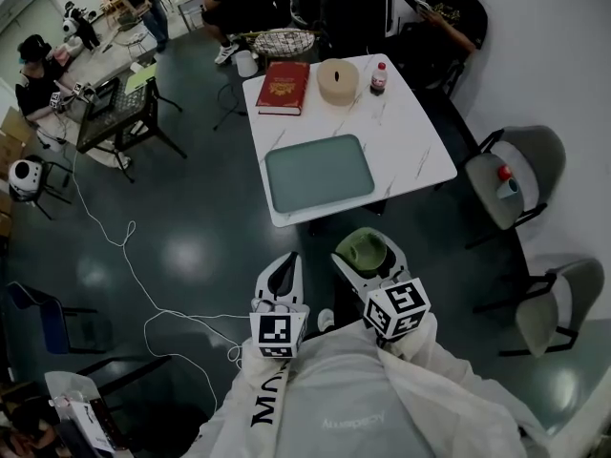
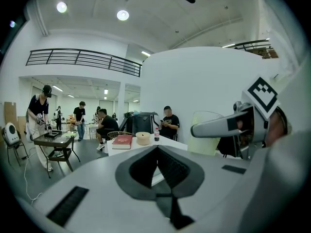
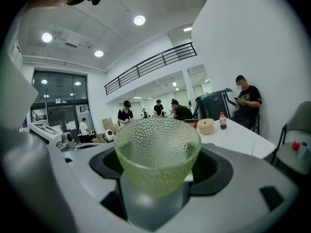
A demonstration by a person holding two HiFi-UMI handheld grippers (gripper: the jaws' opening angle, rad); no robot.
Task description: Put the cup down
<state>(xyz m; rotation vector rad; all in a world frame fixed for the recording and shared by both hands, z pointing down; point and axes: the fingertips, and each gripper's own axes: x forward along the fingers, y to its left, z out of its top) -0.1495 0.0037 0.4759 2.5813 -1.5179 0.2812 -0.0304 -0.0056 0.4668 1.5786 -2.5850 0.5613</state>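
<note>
The cup (image 3: 156, 154), a green dimpled glass tumbler, was held upright between the jaws of the right gripper (image 1: 368, 258). The jaws were spread to the width of the cup and were closed against its lower wall on both sides, while the rim stood clear above the pads. The cup was empty. In the head view it was seen in the air above the dark floor (image 1: 191, 256), just short of the near edge of the white marble-patterned table (image 1: 410, 132) and not in contact with it.

The left gripper (image 2: 157, 149) was held beside the right gripper, on its left, also short of the table's near edge. Its jaws were brought together at the tips, and nothing was gripped between them.

A grey-green tray (image 1: 319, 172) was laid flat on the table, close to the near edge and towards the left corner. Nothing was seen on it. Along the far edge three items were set in a row: a red book (image 1: 284, 87) at the left corner, a round beige lidded box (image 1: 337, 80) beside it, and a small bottle (image 1: 379, 77) with a red cap and dark contents just right of the box.
</note>
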